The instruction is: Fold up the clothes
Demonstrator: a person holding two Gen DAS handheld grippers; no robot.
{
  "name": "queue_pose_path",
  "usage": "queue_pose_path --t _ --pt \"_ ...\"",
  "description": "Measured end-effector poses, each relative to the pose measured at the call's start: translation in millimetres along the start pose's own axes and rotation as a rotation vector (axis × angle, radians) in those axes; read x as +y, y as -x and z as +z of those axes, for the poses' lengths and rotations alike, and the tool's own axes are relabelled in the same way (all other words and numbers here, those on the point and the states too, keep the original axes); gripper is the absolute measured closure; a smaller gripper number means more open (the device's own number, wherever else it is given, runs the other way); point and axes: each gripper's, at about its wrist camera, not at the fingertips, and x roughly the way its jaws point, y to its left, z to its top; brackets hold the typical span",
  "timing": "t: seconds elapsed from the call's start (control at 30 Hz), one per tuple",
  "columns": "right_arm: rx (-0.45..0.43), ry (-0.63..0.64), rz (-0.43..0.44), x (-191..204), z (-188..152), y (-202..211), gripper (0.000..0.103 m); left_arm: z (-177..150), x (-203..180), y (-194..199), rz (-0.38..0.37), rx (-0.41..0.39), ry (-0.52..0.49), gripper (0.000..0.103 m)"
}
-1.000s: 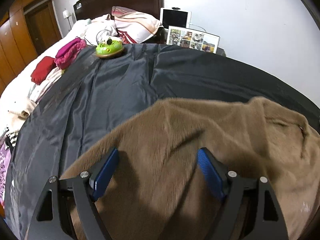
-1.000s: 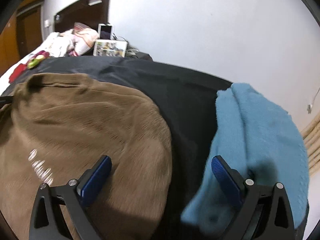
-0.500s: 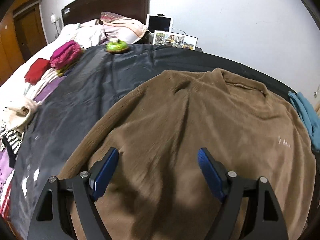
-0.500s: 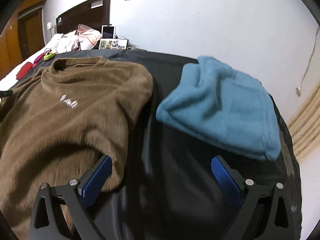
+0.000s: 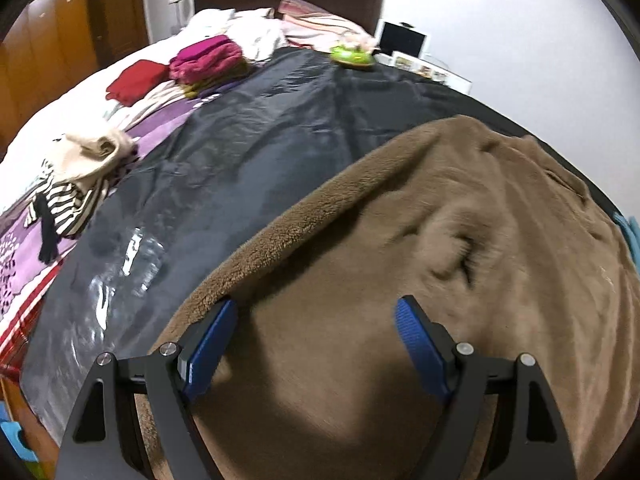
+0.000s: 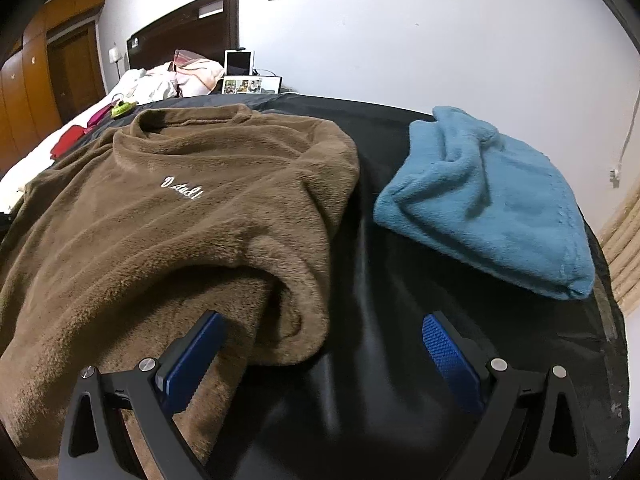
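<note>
- Your left gripper (image 5: 316,344) is hanging with its blue-padded fingers (image 5: 210,346) spread wide, pinching nothing, low over the brown fleece sweatshirt (image 5: 460,280); whether the pads are touching the pile is not something the left wrist view is showing.
- That sweatshirt's thick rolled edge is running from just beside your left pad at 7 o'clock up toward 1 o'clock, with a small puckered fold sitting at 1 o'clock from the tongs.
- Your right gripper (image 6: 320,358) is also gaping, holding nothing: its left pad is sitting over the sweatshirt's (image 6: 180,208) folded-under side, while its right pad (image 6: 450,360) is hovering over the shiny black sheet (image 6: 380,360).
- In the right wrist view the sweatshirt is lying chest-up at 10 o'clock, white script lettering (image 6: 182,189) showing, collar pointing toward 11 o'clock.
- A folded teal fleece garment (image 6: 492,200) is resting on the sheet at 1 o'clock, near the sweatshirt but apart from it.
- Farther out in the left view, the sheet (image 5: 240,152) is stretching toward 12 o'clock, where a green round toy (image 5: 352,56) is sitting.
- At 10 o'clock, a stack of magenta folded clothes (image 5: 208,58), a red folded garment (image 5: 136,80) and a cream and striped pile (image 5: 84,168) are lying on the bed.
</note>
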Motion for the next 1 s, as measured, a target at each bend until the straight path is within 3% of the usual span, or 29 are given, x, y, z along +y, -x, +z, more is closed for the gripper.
queue_pose_path --t 0.67,0.77,1.0 --pt "-0.008 -0.016 -0.017 7 5 -6 0.002 102 17 -74 0.379 -0.036 -0.036 0.011" --pt "-0.011 -0.016 -0.025 -1 3 -6 0.002 102 18 -73 0.386 -0.029 -0.023 0.012" --pt "0.000 -0.006 -0.038 -9 -2 -8 0.002 73 4 -27 0.171 -0.054 0.002 0.011"
